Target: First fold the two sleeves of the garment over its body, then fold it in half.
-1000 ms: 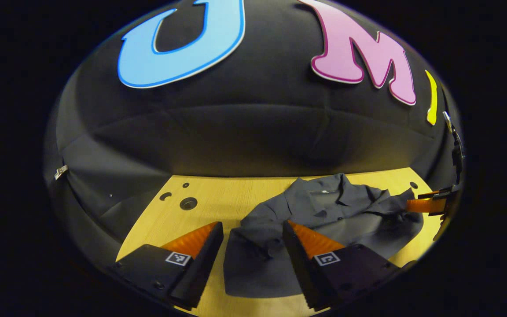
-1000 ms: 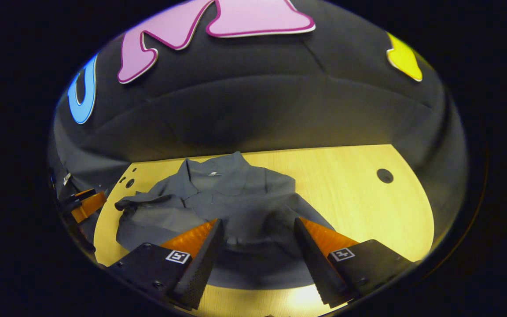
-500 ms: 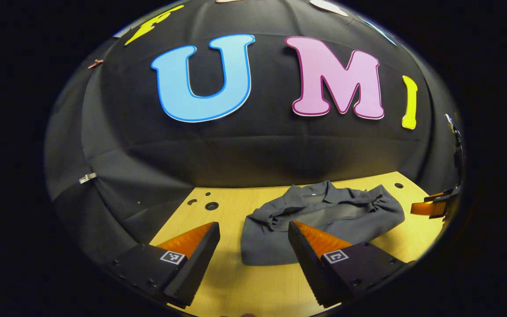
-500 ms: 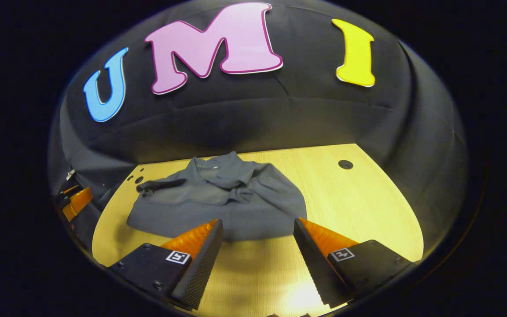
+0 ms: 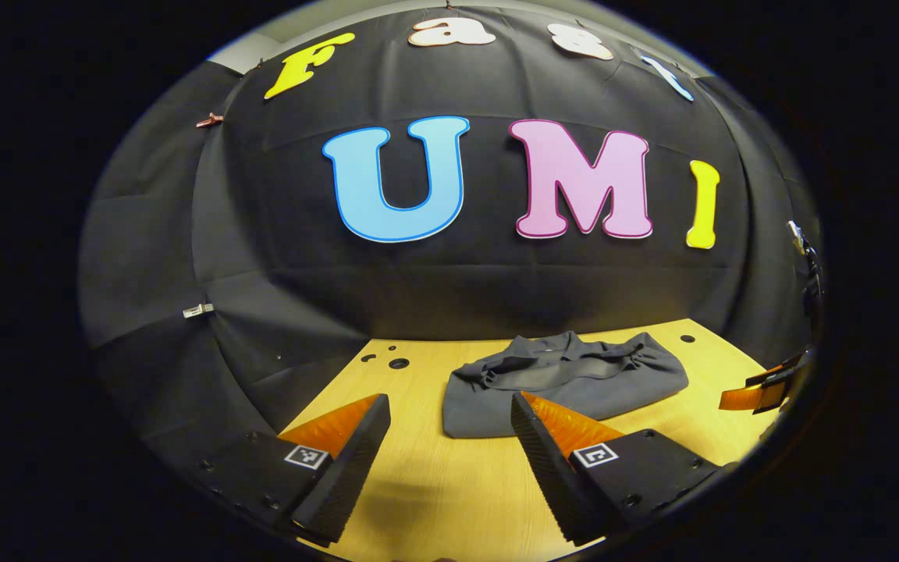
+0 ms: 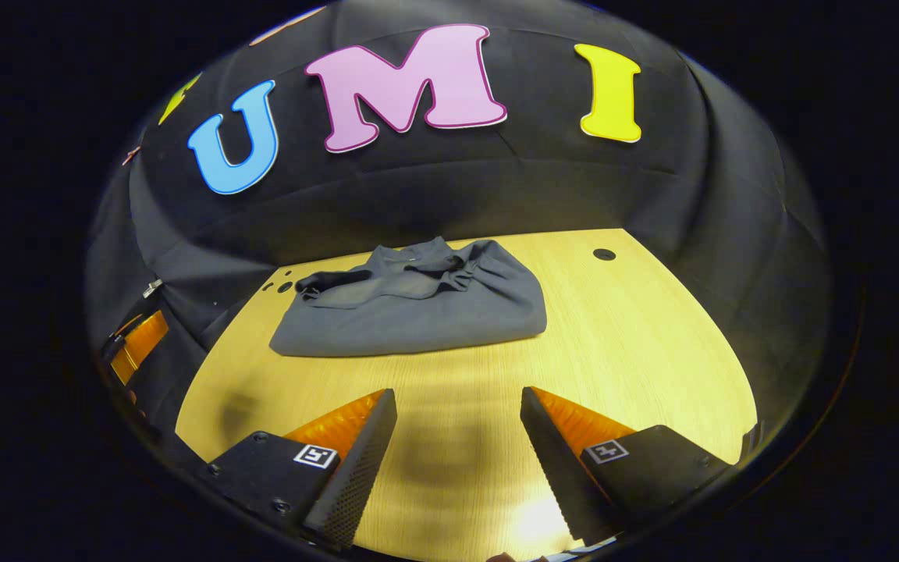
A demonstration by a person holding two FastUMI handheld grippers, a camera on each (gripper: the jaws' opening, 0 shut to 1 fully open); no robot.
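Note:
A dark grey collared shirt (image 5: 566,382) (image 6: 418,308) lies folded in a compact bundle on the light wooden table (image 6: 629,336), its collar and bunched sleeves at the far edge. My left gripper (image 5: 449,406) is open and empty, hovering in front of the bundle's left part. My right gripper (image 6: 457,402) is open too, held well back from the shirt's near hem, with nothing between its fingers. In the left gripper view the right gripper's orange finger (image 5: 754,393) shows at the far right edge; in the right gripper view the left gripper's orange finger (image 6: 137,347) shows at the far left edge.
The table (image 5: 434,484) has small round holes at its far left corner (image 5: 397,363) and one at the far right (image 6: 604,254). Black cloth walls close in the back and sides. Bare wood stretches between the grippers and the shirt.
Both grippers have pulled back and up from the shirt, which now looks smaller and farther off. The shirt's lower half went from spread towards me to folded over the upper half.

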